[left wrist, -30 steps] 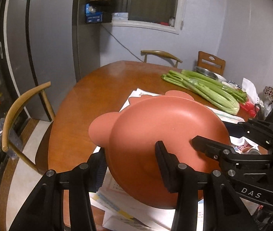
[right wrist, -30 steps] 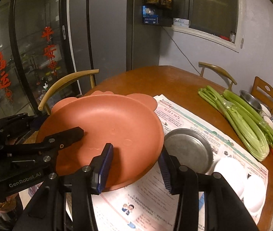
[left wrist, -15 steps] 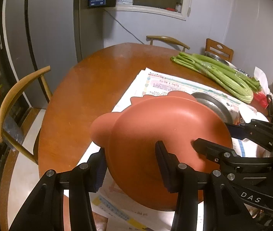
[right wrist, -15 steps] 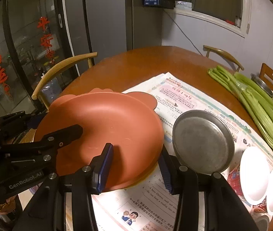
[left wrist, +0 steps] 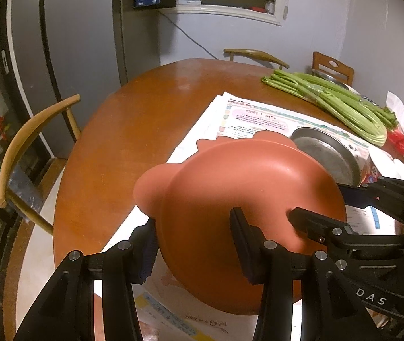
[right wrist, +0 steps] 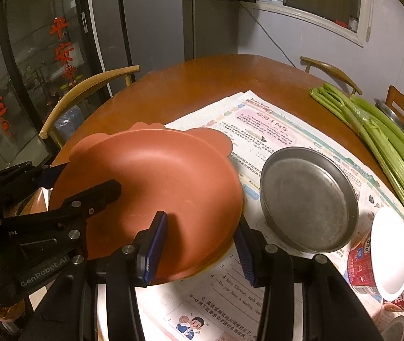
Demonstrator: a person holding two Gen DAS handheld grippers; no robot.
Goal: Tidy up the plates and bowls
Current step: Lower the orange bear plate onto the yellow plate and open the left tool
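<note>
The terracotta plate (right wrist: pixel 156 187) is held tilted above the newspaper (right wrist: pixel 261 130) near the tabletop's near edge. Its rim is straddled by the left gripper (left wrist: pixel 193 244), one finger over its upper face, the other beneath. The opposite rim is clamped likewise by the right gripper (right wrist: pixel 202 244), the jaws only as far apart as the plate's edge. Just beside it a metal dish (right wrist: pixel 307 199) is seen, with two white bowls (right wrist: pixel 392 250) toward the right edge.
</note>
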